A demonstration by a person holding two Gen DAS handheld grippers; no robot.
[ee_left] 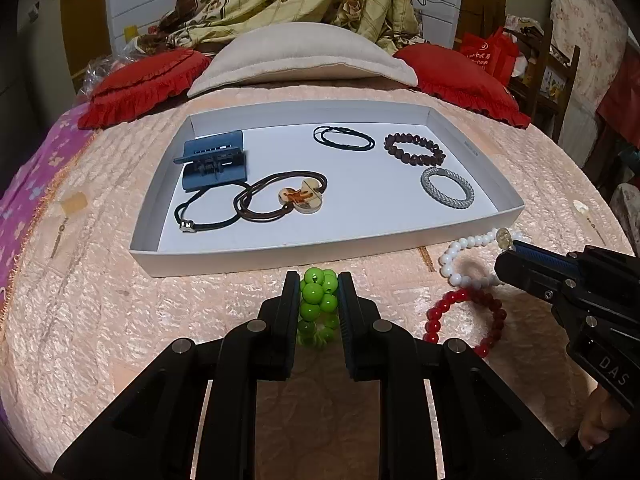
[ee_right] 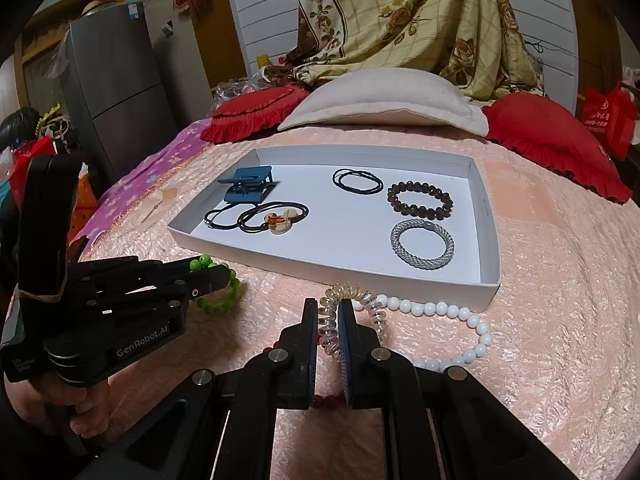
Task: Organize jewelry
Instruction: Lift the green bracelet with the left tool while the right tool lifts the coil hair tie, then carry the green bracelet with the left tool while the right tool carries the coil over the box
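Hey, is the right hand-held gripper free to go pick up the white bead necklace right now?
Probably not yet. The right hand-held gripper is already shut on the clear spiral hair tie, so it is occupied. The white bead necklace lies uncovered on the bedspread just ahead, beside the tray, otherwise unobstructed.

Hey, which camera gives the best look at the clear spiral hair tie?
The right wrist view: the clear spiral hair tie sits centred, pinched between the right gripper fingers, coils visible. In the left wrist view only a small yellowish bit peeks past that gripper's tip, by the white bead necklace.
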